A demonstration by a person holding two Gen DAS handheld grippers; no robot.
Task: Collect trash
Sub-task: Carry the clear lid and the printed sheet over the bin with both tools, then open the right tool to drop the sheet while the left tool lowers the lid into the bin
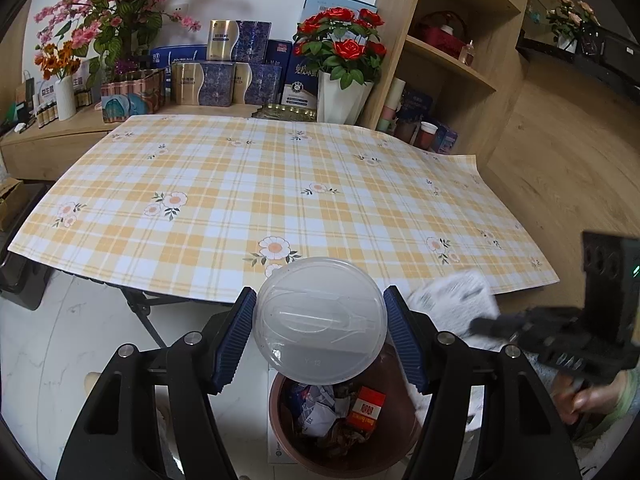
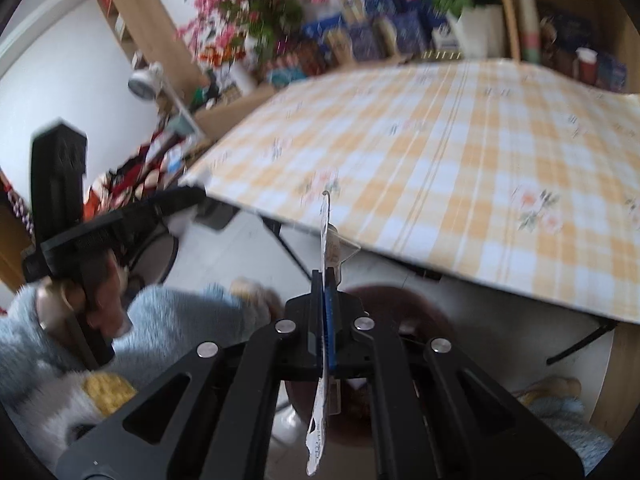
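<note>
My left gripper [image 1: 320, 332] is shut on a clear round plastic lid [image 1: 320, 320] and holds it just above a brown trash bin [image 1: 344, 460] on the floor. The bin holds crumpled paper and a red cigarette pack [image 1: 366, 408]. My right gripper [image 2: 325, 312] is shut on a thin flat plastic wrapper [image 2: 325, 236], seen edge-on, above the same brown bin [image 2: 424, 308]. The right gripper also shows at the right in the left wrist view [image 1: 560, 340]. The left gripper shows at the left in the right wrist view [image 2: 120, 224].
A table with a yellow plaid cloth [image 1: 280, 192] stands beyond the bin. Boxes, flower vases [image 1: 344, 96] and wooden shelves [image 1: 452, 52] line the wall behind. The floor is white tile [image 1: 60, 340]. My fuzzy blue sleeves [image 2: 180, 320] are near the bin.
</note>
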